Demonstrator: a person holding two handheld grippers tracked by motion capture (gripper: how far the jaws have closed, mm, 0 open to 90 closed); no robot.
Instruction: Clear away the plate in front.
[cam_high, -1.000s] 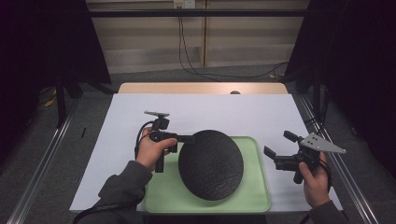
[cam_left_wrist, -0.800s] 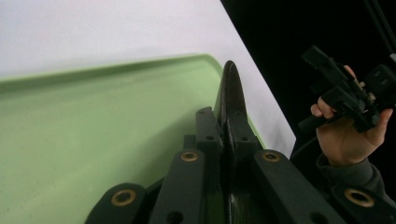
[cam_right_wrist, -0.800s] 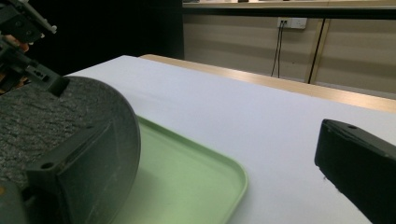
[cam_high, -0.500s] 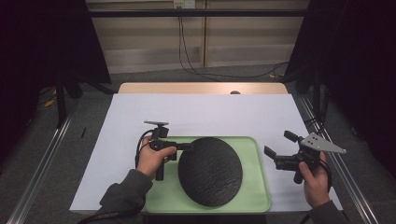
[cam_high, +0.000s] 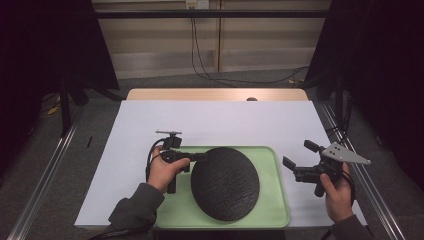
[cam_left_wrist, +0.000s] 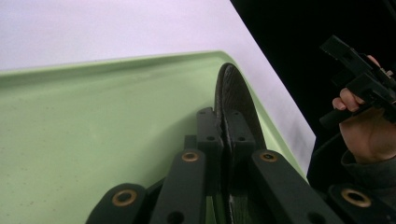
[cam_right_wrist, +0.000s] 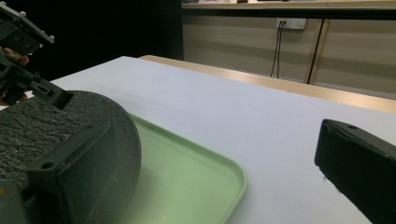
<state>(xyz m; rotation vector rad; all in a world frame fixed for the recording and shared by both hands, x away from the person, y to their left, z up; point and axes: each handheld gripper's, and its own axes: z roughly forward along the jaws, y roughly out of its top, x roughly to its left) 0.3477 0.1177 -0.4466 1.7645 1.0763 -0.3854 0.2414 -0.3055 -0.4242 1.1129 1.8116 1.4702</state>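
Observation:
A round black plate with a rough surface hangs over the green tray, slightly tilted. My left gripper is shut on its left rim, and in the left gripper view the jaws clamp the plate edge-on above the tray. My right gripper is held to the right of the tray, open and holding nothing. In the right gripper view its wide-apart jaws frame the plate and the tray's corner. Whether the plate touches the tray I cannot tell.
The tray lies at the front of a white sheet covering the table, with a wooden strip at its far edge. Metal rails run along both sides. A cable hangs at the back wall.
The plate has sunk and flattened toward the tray, with the left hand shifting slightly toward the front. The right hand has stayed in place.

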